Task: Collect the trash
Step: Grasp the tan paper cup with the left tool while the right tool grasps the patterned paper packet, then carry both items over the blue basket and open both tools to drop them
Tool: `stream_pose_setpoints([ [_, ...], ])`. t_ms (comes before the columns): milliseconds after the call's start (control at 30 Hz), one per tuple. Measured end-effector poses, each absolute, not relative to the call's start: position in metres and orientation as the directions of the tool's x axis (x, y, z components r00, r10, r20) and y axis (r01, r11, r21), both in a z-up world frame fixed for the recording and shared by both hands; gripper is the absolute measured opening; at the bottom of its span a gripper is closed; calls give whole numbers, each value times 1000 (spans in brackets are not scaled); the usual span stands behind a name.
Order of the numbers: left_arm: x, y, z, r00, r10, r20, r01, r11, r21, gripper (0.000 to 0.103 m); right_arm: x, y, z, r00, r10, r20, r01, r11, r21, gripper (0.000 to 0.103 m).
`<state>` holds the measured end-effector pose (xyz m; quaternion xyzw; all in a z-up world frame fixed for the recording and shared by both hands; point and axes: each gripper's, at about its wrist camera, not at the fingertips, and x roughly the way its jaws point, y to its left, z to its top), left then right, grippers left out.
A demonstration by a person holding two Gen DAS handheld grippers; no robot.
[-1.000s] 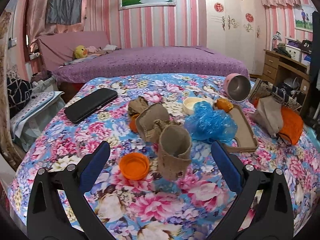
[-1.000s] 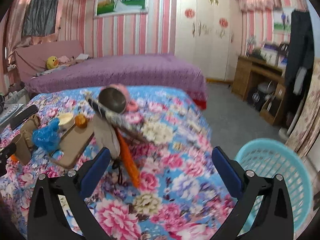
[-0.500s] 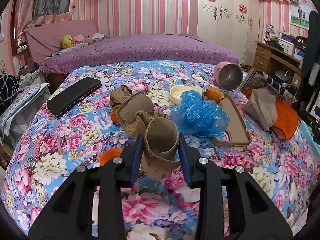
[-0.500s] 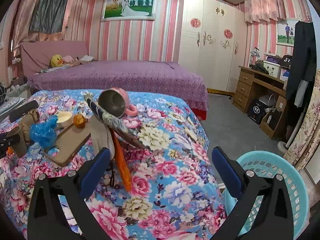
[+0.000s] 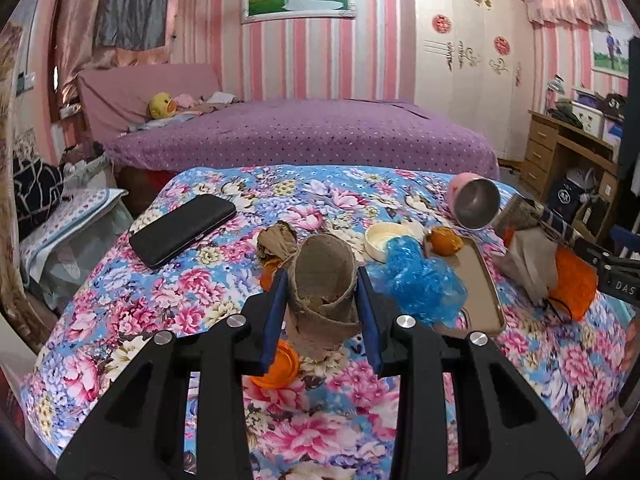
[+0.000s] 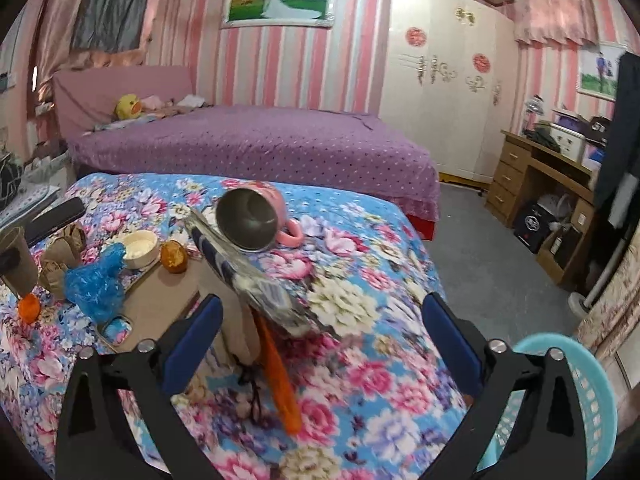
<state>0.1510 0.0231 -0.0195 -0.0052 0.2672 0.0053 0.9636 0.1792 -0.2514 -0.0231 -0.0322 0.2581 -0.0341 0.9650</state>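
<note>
My left gripper (image 5: 322, 280) is shut on a brown paper cup (image 5: 323, 296) and holds it lifted above the floral bedspread (image 5: 168, 304). An orange lid (image 5: 276, 368) lies under it. More crumpled brown paper (image 5: 276, 240) and a blue plastic bag (image 5: 420, 276) lie behind. My right gripper (image 6: 320, 320) is open and empty above the bed's right part, near an orange bag (image 6: 280, 376). The held cup also shows at the far left of the right wrist view (image 6: 16, 260). A turquoise basket (image 6: 560, 408) stands on the floor at the lower right.
A black case (image 5: 182, 228), a cream bowl (image 5: 384, 236), an orange fruit (image 5: 444, 240), a brown tray (image 5: 480, 288) and a tipped pink mug (image 5: 474, 200) lie on the bed. A wooden desk (image 6: 552, 188) stands right. A purple bed (image 6: 248, 140) is behind.
My left gripper closed on the brown paper cup and lifted it off the bedspread. My right gripper stayed open and shifted slightly over the bed.
</note>
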Motion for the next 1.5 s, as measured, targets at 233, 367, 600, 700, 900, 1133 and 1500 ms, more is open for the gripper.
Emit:
stream_pose_setpoints([
  [233, 155, 24, -20, 858, 0, -513, -9, 1000, -15, 33, 197, -247, -28, 850, 20, -526, -36, 999, -21, 19],
  [367, 155, 22, -20, 858, -8, -514, -3, 1000, -21, 33, 190, -246, -20, 870, 43, -492, -57, 998, -12, 9],
  [600, 150, 21, -17, 867, 4, -498, -12, 1000, -12, 33, 169, -255, -1, 899, 48, -436, -52, 999, 2, 6],
  [700, 150, 21, -16, 868, 4, -496, -15, 1000, -17, 33, 161, -269, 6, 909, 43, -416, -37, 999, 22, 5],
  [900, 147, 15, -14, 871, 0, -491, -11, 1000, -18, 33, 145, -296, 11, 918, 5, -396, 12, 999, 41, 5],
  [1133, 148, -8, -9, 861, -46, -506, 21, 998, -55, 33, 119, -334, 13, 919, -56, -390, 79, 996, 43, 5],
  [1500, 138, -123, 10, 844, -210, -493, 213, 976, -51, 33, 64, -417, 14, 898, -180, -401, 213, 976, 37, 5],
])
